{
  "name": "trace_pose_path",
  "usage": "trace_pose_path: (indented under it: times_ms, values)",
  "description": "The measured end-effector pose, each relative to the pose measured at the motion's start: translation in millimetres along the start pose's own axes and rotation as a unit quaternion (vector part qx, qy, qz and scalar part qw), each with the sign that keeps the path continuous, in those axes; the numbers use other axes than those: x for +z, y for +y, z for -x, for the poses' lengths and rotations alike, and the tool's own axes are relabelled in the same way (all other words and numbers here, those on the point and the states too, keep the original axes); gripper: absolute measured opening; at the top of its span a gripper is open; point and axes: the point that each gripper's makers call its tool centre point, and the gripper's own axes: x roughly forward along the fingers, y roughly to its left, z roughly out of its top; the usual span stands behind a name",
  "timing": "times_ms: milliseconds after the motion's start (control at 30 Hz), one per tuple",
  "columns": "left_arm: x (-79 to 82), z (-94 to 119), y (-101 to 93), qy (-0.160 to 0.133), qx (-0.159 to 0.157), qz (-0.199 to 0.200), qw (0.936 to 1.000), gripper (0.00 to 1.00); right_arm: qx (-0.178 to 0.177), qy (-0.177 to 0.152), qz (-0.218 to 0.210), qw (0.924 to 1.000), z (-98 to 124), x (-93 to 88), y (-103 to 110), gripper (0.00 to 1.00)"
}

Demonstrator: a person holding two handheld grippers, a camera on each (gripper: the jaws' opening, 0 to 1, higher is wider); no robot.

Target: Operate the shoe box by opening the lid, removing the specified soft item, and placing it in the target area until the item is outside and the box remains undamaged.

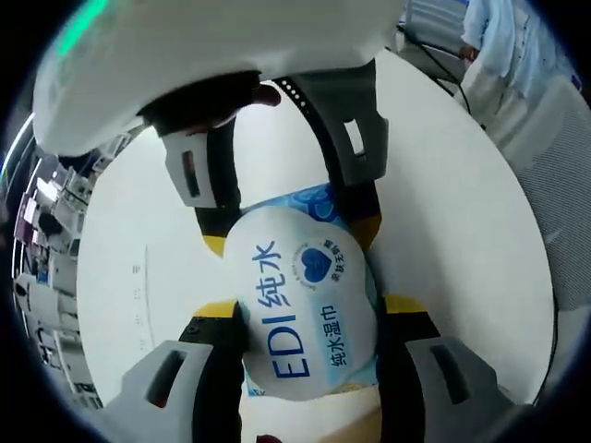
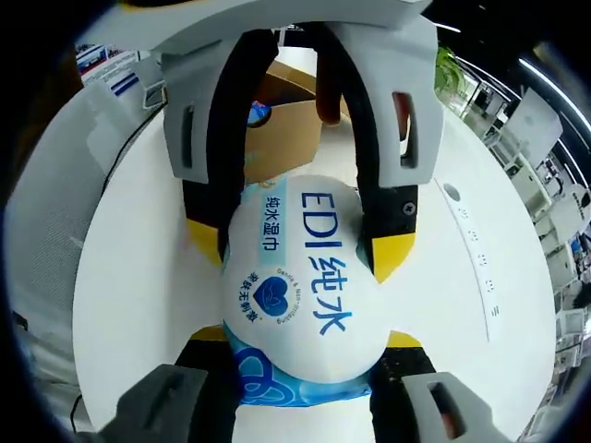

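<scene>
A soft white and blue pack of wet wipes (image 1: 297,277) printed "EDI" is held above the white table (image 1: 462,231), pinched from both ends. My left gripper (image 1: 309,318) is shut on its near end, yellow-tipped jaws pressing both sides. My right gripper (image 1: 291,235) comes in from the top and is shut on the far end. In the right gripper view the same pack (image 2: 295,286) bulges between my right gripper (image 2: 305,340) at the bottom and my left gripper (image 2: 295,249) above. The brown cardboard shoe box (image 2: 286,120) stands behind on the table (image 2: 120,277), partly hidden by the left gripper.
A person in light clothes (image 1: 499,37) stands beyond the table's far edge. Office desks and shelves (image 1: 46,240) lie off the table's left side. A plant and more desks (image 2: 517,138) are past the table's right edge.
</scene>
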Motion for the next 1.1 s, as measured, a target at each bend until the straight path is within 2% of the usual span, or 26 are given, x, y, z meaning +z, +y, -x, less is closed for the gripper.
trace_pose_path:
  times_ms: [400, 1100]
  values:
    - [-2.0, -10, -3.1, 0.003, -0.002, -0.001, 1.0000, 0.56, 0.001, 0.009, 0.002, 1.0000, -7, -7.5, 2, 0.54]
    - [-4.6, -12, -2.4, -0.003, -0.002, 0.003, 1.0000, 0.59, 0.001, 0.013, -0.001, 0.9999, -10, -9.1, 1, 0.57]
